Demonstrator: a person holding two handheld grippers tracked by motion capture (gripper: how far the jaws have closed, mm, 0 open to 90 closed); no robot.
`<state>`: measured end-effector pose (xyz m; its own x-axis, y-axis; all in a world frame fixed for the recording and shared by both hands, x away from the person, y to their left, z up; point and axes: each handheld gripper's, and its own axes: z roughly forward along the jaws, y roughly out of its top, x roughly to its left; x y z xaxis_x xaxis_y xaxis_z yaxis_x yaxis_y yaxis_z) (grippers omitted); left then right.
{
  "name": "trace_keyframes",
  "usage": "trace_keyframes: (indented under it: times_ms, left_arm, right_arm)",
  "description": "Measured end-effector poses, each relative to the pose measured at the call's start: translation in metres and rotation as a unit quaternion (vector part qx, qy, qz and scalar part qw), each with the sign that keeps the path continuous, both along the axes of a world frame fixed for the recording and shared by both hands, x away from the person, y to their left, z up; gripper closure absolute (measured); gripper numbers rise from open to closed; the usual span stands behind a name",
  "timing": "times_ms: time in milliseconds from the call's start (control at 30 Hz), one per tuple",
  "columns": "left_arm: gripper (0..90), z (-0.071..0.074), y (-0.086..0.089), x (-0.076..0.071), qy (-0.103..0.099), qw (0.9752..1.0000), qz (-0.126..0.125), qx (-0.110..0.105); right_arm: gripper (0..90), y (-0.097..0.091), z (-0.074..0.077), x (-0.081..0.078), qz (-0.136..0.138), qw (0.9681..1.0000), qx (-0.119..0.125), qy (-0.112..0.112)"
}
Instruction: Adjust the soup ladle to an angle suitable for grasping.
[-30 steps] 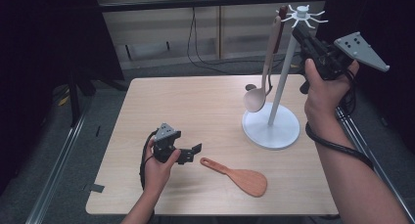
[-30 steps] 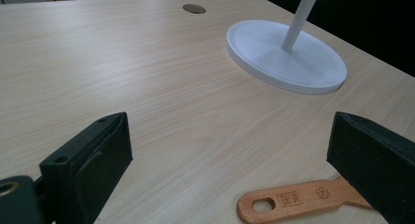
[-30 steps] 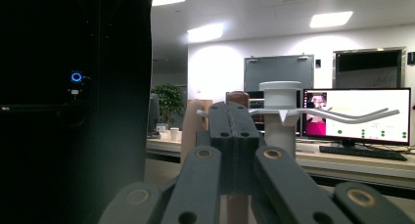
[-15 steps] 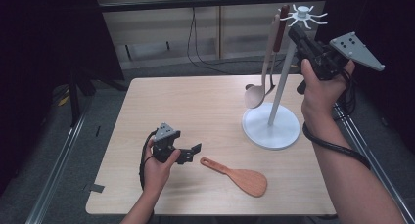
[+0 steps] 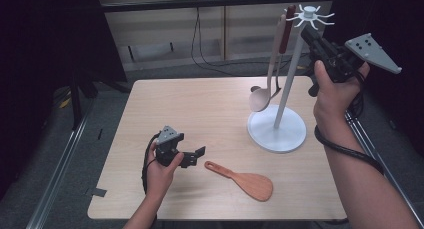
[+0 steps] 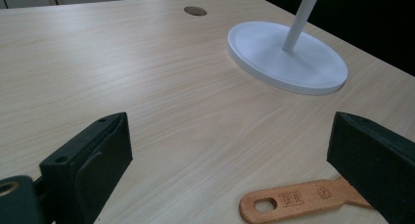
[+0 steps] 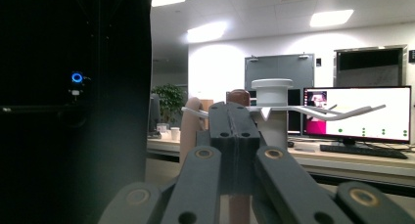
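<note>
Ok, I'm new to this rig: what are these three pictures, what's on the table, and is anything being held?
A person holds a two-jaw gripper in each hand. The high view looks down on the table; each gripper view looks along that gripper's own black jaws. The left gripper rests low with jaws open and empty, beside the wooden spatula. The right gripper is raised, shut and empty, at the top of the white utensil stand, where a wooden spoon and another utensil hang.
</note>
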<state>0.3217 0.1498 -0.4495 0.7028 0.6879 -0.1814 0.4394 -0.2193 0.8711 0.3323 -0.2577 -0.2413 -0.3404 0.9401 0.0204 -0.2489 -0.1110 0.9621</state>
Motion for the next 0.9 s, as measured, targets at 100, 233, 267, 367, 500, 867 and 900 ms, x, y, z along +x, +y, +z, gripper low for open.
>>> trace_keyframes:
  times_ms: [100,233,267,367,500,867,900]
  left_arm:
    - [2.7,0.0,-0.001,0.0,-0.001,1.0,0.0,-0.001]
    - [2.7,0.001,0.0,-0.001,-0.002,1.0,-0.002,-0.002]
    - [2.7,0.001,0.0,-0.001,-0.002,1.0,0.0,-0.002]
    - [2.7,0.001,0.0,0.0,-0.002,1.0,-0.001,-0.002]
    - [2.7,0.001,0.0,-0.001,-0.001,1.0,0.001,-0.001]
    - [2.7,0.0,-0.001,0.0,-0.001,1.0,-0.004,0.0]
    - [2.7,0.0,-0.001,0.0,-0.001,1.0,-0.002,0.0]
  right_arm:
    - [90.0,-0.002,0.0,0.0,-0.002,1.0,0.001,0.001]
    - [90.0,-0.003,-0.001,0.0,-0.002,1.0,0.009,0.002]
    - [90.0,-0.004,-0.001,0.0,-0.004,1.0,0.008,0.002]
    - [90.0,-0.007,-0.001,0.0,-0.008,0.9999,0.008,0.003]
    - [90.0,-0.01,-0.001,0.0,-0.011,0.9999,0.012,0.003]
    - [90.0,-0.018,-0.001,0.002,-0.018,0.9997,0.015,0.005]
    - [90.0,-0.018,-0.001,0.002,-0.018,0.9997,0.015,0.005]
